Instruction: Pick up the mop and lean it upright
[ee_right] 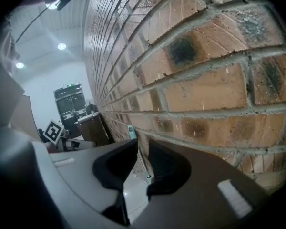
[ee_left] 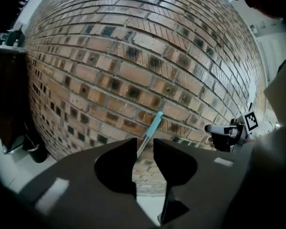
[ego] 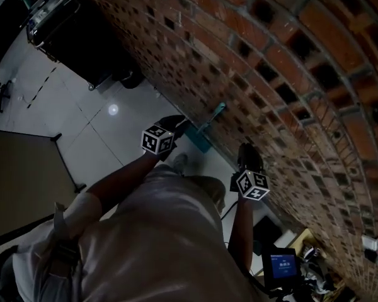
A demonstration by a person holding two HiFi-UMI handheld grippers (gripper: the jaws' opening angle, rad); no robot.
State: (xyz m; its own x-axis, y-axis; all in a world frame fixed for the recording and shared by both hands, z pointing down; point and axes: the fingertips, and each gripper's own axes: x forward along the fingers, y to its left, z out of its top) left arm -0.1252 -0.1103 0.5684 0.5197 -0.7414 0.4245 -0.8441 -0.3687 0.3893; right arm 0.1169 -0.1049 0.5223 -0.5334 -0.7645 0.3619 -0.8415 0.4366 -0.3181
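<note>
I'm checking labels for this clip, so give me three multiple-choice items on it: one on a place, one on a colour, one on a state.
1. In the left gripper view, the mop handle stands in front of:
A) a brick wall
B) a glass door
C) a curtain

2. The handle's grip end is:
A) red
B) light blue
C) yellow

3. The handle is:
A) lying flat on the floor
B) snapped in two
C) raised at a slant

Answers:
1 A: bricks fill the view behind it.
2 B: the top section is pale blue above a metal shaft.
3 C: it climbs, leaning rightward, across the bricks.
</note>
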